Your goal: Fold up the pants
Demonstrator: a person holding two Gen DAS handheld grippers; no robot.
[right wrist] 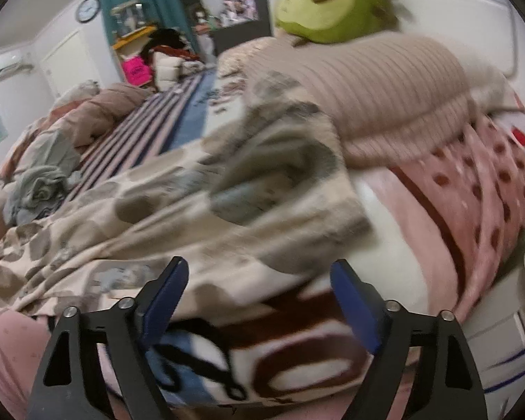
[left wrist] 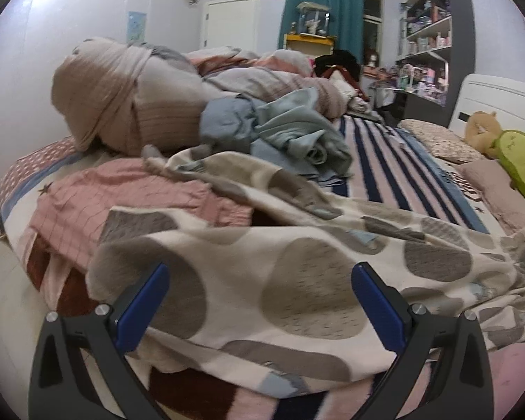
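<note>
Pants spread on bed, both tools open

Pants (left wrist: 297, 245), cream with grey and tan blotches, lay spread along the near edge of the bed (left wrist: 385, 161), on top of a pink checked cloth (left wrist: 122, 192) toward the left end and a brown-and-pink blanket (right wrist: 297, 360) at the front edge. One end of the pants ran up toward the ribbed pillow (right wrist: 385, 98) at the head of the bed, where the fabric was bunched and blurred.

Left tool (left wrist: 260, 280) hung just above the pants near the front edge, its blue pads wide apart and nothing between them. Whether the pads touched the cloth could not be told.

Right tool (right wrist: 259, 273) was also open, over the pants' lower edge and the blanket, gripping nothing.

Further back a blue-grey heap of clothes (left wrist: 283, 133) sat on the striped sheet, with a rolled beige quilt (left wrist: 122, 98) at the far left. An avocado plush (right wrist: 332, 3) rested behind the pillow, against the white headboard (left wrist: 500, 98).
</note>
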